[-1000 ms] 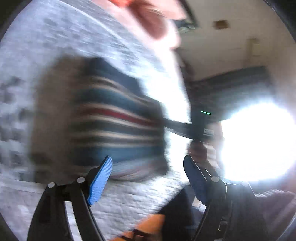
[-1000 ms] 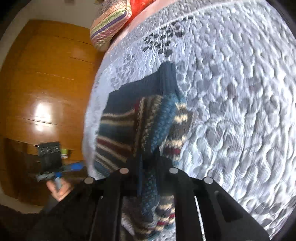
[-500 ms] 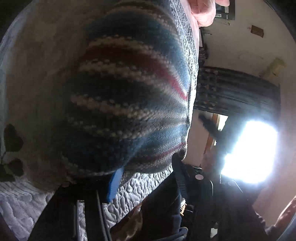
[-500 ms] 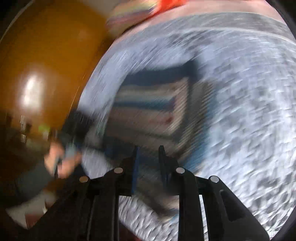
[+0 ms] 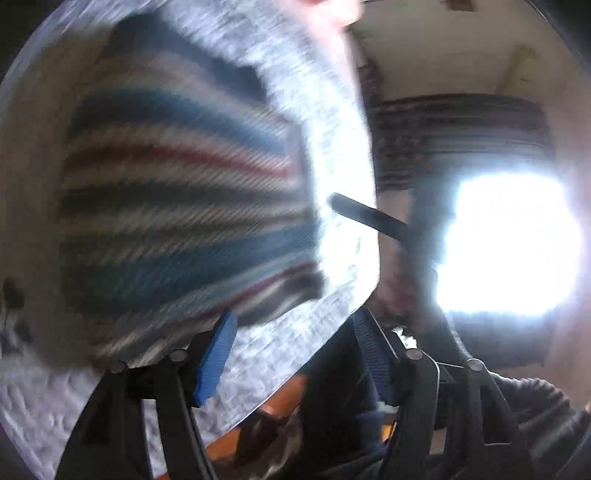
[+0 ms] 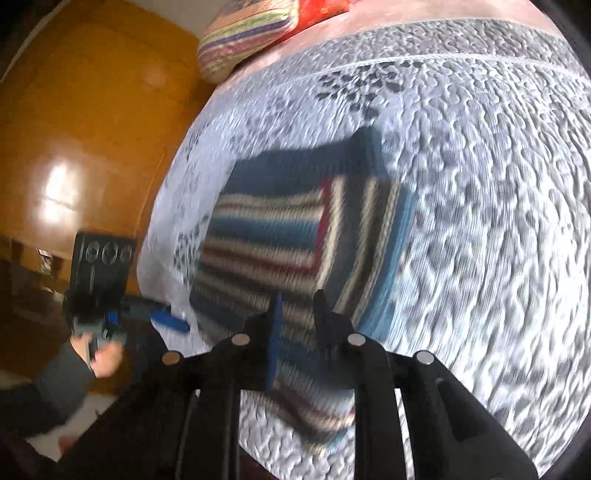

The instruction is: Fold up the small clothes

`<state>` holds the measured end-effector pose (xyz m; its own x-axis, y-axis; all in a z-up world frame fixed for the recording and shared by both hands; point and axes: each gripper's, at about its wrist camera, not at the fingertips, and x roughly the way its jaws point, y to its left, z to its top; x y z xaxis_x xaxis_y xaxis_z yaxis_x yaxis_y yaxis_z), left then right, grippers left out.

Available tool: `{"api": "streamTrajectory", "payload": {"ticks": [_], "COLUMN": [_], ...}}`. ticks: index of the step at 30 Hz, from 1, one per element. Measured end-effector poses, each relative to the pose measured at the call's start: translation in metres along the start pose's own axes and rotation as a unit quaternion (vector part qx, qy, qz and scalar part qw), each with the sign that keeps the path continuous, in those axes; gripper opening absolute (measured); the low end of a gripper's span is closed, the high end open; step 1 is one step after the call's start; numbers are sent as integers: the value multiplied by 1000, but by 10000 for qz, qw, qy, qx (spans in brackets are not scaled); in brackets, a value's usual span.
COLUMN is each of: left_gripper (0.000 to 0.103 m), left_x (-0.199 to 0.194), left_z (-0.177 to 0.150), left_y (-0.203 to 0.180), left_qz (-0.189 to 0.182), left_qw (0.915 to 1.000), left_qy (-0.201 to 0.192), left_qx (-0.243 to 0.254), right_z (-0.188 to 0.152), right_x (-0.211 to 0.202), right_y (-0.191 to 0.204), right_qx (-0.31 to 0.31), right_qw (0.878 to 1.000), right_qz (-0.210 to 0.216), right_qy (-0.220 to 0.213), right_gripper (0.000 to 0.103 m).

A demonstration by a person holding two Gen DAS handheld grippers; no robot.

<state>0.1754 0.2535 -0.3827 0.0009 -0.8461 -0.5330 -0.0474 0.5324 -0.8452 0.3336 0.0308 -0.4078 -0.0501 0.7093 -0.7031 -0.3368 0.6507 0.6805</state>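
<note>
1. The bed (image 6: 480, 221), under a grey-and-white quilted cover with dark leaf prints, fills most of both views.
2. A glossy orange-brown wooden cupboard (image 6: 81, 140) stands at the left of the right wrist view, beside the bed.
3. A bright window (image 5: 509, 240) glares at the right of the left wrist view.
4. The striped knitted sweater (image 6: 295, 236), in navy, teal, cream and red bands, lies on the bed near its left edge, with one side turned over the body so the stripes cross; its near part is blurred.
5. A striped cushion (image 6: 247, 33) lies at the far end of the bed, touching something red.
6. The right gripper (image 6: 297, 314) is at the near edge of the sweater, its jaws almost together with a narrow slit between them; blur hides whether they pinch any cloth.
7. The left gripper (image 5: 291, 347) hangs at the near left edge of the bed, its jaws wide apart and empty, blue pads (image 5: 216, 363) showing.
8. A hand (image 6: 105, 360) in a dark sleeve holds the left gripper.
</note>
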Motion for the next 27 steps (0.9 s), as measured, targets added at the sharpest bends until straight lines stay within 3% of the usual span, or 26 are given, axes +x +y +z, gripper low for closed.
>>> {"api": "streamTrajectory", "payload": {"ticks": [2, 4, 6, 8, 10, 12, 13, 15, 17, 19, 23, 25, 27], "left_gripper": [68, 65, 62, 64, 65, 67, 68, 68, 65, 64, 65, 65, 62], "left_x": [22, 42, 48, 43, 30, 7, -5, -12, -2, 6, -7, -5, 14], "left_z": [5, 3, 1, 5, 8, 17, 26, 41, 48, 48, 30, 23, 13], "left_y": [16, 43, 51, 40, 23, 13, 14, 26, 41, 36, 9, 11, 27], "left_qz": [298, 750, 842, 785, 358, 174, 337, 568, 817, 985, 468, 667, 1335], "left_qw": [9989, 9938, 9923, 9929, 9971, 9997, 9992, 9967, 9953, 9945, 9984, 9976, 9910], "left_qy": [313, 694, 781, 818, 641, 156, -199, -498, -365, -218, -318, -160, 12], "left_qx": [-172, -432, -468, -357, -189, -33, -70, -301, -383, -270, 12, 53, 20], "right_z": [13, 16, 19, 26, 38, 40, 45, 51, 52, 53, 12, -22, -38], "right_x": [19, 44, 55, 42, 22, 19, 26, 49, 59, 58, 27, 25, 33], "right_y": [-11, -33, -41, -39, -48, -51, -55, -65, -68, -58, -16, -2, -4], "right_qx": [140, 269, 307, 343, 535, 569, 579, 650, 605, 599, 112, -43, -40], "right_qw": [9997, 9982, 9976, 9987, 9980, 9982, 9983, 9973, 9969, 9973, 9995, 9991, 9978], "right_qz": [-14, -225, -188, 135, 340, 185, 20, -229, -401, -358, -211, -192, -386], "right_qy": [183, 480, 587, 365, 11, -38, 26, 264, 301, 226, 187, 371, 530], "right_gripper": [18, 8, 9, 15, 15, 15, 15, 4, 0, 7, 7, 7, 2]}}
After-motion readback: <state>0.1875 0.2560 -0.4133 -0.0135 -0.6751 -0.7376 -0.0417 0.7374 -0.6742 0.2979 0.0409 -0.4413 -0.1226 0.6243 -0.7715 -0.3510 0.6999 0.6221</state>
